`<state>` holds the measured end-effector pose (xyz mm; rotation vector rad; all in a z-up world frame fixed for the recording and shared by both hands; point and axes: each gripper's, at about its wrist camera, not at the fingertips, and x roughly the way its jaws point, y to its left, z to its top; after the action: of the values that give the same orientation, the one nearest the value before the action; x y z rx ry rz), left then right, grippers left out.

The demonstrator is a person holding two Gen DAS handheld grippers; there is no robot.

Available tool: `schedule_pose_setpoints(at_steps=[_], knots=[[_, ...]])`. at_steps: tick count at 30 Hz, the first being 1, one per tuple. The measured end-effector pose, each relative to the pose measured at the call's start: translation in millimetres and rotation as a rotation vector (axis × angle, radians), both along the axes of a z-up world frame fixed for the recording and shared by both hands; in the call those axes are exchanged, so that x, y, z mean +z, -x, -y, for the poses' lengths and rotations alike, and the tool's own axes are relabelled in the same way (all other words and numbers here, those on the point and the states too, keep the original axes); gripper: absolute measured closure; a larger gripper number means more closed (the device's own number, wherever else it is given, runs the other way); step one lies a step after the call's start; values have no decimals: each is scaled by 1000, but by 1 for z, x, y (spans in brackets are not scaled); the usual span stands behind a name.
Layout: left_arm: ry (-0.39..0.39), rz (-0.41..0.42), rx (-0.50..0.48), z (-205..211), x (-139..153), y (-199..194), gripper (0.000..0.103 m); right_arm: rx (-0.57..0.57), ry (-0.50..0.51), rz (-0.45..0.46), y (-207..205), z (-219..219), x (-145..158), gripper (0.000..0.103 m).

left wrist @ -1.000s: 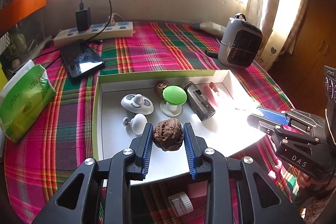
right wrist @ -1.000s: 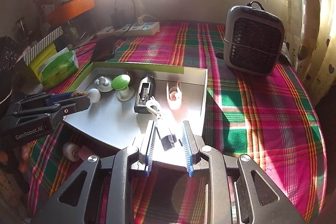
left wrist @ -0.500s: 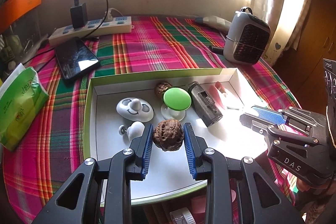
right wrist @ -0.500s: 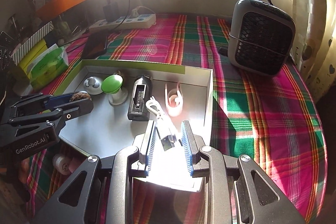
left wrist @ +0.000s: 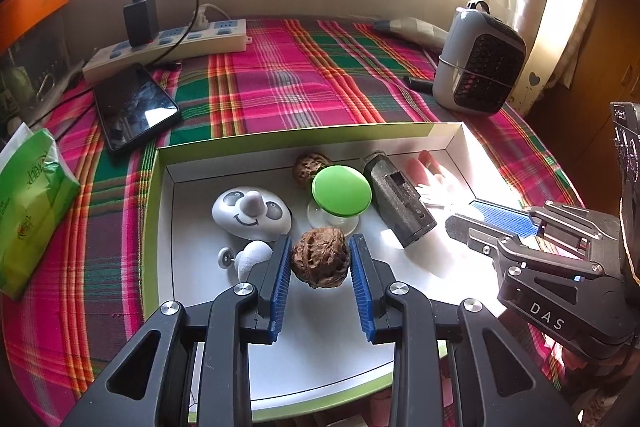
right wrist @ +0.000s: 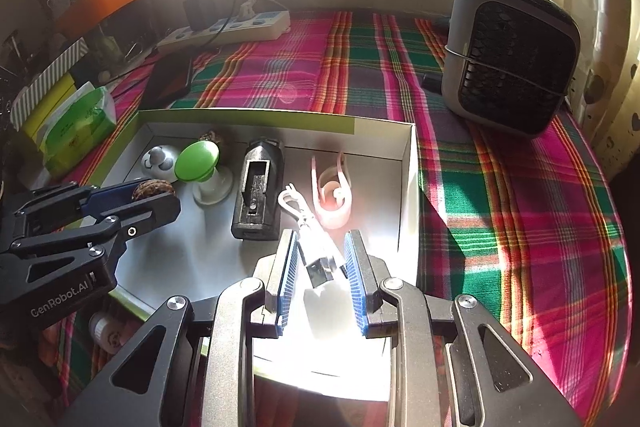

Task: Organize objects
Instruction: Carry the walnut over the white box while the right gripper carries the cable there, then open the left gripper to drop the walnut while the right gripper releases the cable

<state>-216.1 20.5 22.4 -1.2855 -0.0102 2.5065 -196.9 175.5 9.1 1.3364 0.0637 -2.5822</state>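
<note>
A white box with a green rim (left wrist: pixel 280 137) lies on the plaid cloth. My left gripper (left wrist: pixel 320 259) is shut on a brown walnut (left wrist: pixel 319 263) and holds it over the box floor. My right gripper (right wrist: pixel 320 259) is shut on a white clip-like tool (right wrist: pixel 316 251) over the box's near right part. In the box are a second walnut (left wrist: pixel 310 165), a green-topped knob (left wrist: pixel 340 191), a white smiley-face piece (left wrist: pixel 251 213), a small white knob (left wrist: pixel 250 257), a dark grey block (left wrist: pixel 398 203) and a pink clip (right wrist: pixel 332 195).
A grey mini fan (right wrist: pixel 512 59) stands at the right. A power strip (left wrist: pixel 168 45) and a phone (left wrist: pixel 134 105) lie at the back left. A green tissue pack (left wrist: pixel 28 203) lies at the left. A small white roll (right wrist: pixel 106 333) lies in front of the box.
Both grippers have moved forward over the box with their loads still held. The objects in the box have not moved.
</note>
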Motion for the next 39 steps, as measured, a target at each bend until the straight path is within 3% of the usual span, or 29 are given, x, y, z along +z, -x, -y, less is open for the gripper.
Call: schedule_pose_setpoints(at_steps=[39], knots=[[30,7,-6,-7,-8,5,73,-10,-3,-34,3,7,-3,77]])
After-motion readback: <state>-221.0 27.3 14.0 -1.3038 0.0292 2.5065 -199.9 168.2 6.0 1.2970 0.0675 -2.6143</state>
